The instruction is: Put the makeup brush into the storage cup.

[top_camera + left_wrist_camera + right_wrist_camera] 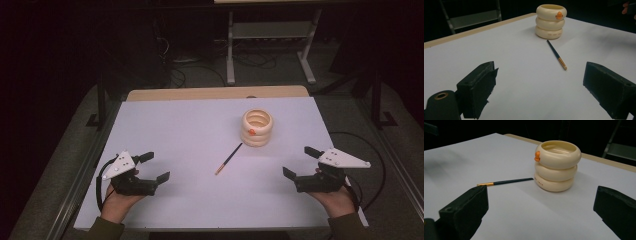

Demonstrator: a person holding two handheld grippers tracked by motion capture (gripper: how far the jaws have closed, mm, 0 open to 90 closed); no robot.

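Both tongs agape, empty: left gripper [151, 167], right gripper [296, 162]. Thin dark-handled paintbrush [229, 159] flat on white sheet, just beside cream ribbed ring-stacked plastic cup [256, 128]. Risks: brush rolls under pinch; jaw nudges cup.

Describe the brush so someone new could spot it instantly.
On the white table, find the cream ringed holder toward the far right. The brush lies flat just in front of it, its handle end close to the holder's base. It is the one thin dark stick, with a gold band and pale tip.

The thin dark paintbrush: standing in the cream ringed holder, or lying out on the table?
Out: the thin dark paintbrush lies flat beside the cream ringed holder.
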